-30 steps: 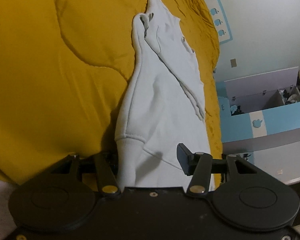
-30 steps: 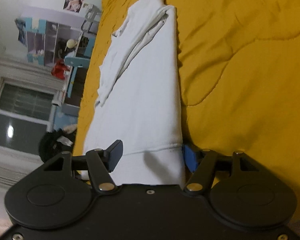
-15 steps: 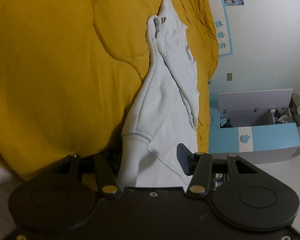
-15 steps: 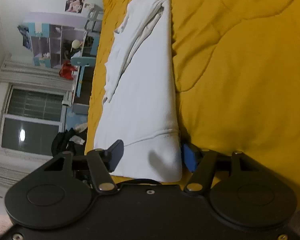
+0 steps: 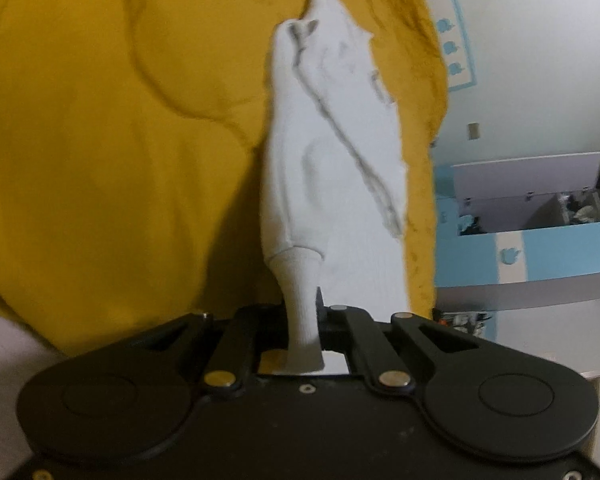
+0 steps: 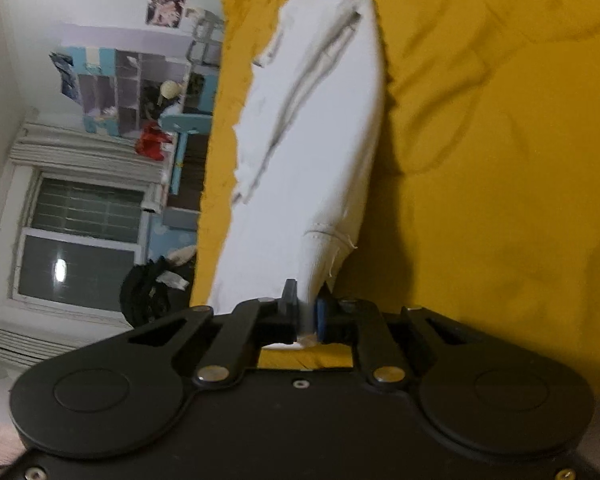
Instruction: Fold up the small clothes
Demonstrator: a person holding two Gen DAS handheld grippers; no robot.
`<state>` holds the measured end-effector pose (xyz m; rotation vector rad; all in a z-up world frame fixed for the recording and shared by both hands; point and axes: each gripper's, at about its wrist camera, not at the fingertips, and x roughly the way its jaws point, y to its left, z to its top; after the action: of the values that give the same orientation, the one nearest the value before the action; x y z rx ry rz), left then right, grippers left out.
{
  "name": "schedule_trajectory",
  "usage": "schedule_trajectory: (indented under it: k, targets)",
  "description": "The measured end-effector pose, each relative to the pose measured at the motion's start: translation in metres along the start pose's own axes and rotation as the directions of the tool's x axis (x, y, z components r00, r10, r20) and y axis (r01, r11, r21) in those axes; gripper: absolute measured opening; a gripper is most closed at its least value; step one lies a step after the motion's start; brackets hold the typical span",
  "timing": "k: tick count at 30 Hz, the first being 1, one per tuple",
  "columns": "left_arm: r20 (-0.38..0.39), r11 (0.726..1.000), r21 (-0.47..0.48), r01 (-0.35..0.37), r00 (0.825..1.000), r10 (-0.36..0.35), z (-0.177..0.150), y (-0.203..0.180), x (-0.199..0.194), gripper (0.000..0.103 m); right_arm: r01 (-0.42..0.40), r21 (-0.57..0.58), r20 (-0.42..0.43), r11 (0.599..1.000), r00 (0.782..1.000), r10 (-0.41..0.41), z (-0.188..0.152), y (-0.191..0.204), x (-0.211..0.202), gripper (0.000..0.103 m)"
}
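Note:
A white sweatshirt lies lengthwise on a yellow quilt, folded narrow, with a sleeve laid along it. My left gripper is shut on the ribbed hem at the garment's near left corner, and the cloth bunches into a thin neck between the pads. In the right wrist view the same sweatshirt runs away from me. There my right gripper is shut on the hem's near right corner, the fabric pinched between the black and blue pads. The near end is lifted slightly off the quilt.
A blue and white toy chest with its lid up stands on the floor past the bed's right edge. On the other side are a window, a cubby shelf, a small blue table and a dark bag on the floor.
Both grippers went from open around the hem to shut on it. The hem has gathered into narrow bunches and the near end has come up a little.

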<state>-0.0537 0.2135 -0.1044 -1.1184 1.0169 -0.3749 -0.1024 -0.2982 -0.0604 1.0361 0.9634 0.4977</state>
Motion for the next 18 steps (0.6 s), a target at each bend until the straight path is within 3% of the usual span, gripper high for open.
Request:
schedule_trajectory:
  k: [6,10,13,18]
  targets:
    - [0.062,0.999,0.013,0.049,0.997,-0.049,0.007,-0.029,-0.005,0.001,-0.095,0.071,0.06,0.993,0.994,0.09,0.008,0.008,0.007,0.009]
    - [0.104,0.994,0.008,0.107,0.989,-0.107,0.027,-0.043,-0.003,0.001,-0.18,0.132,0.152,0.975,0.976,0.159,0.022,0.008,0.009,0.009]
    - [0.124,0.991,0.027,0.128,0.984,-0.13,0.061,-0.058,0.006,0.001,-0.224,0.122,0.22,0.967,0.956,0.194,0.047,0.019,0.014,0.009]
    - [0.139,0.983,0.115,0.143,0.977,-0.158,0.142,-0.094,0.034,0.001,-0.227,0.028,0.287,0.973,0.935,0.21,0.123,0.047,0.04,0.009]
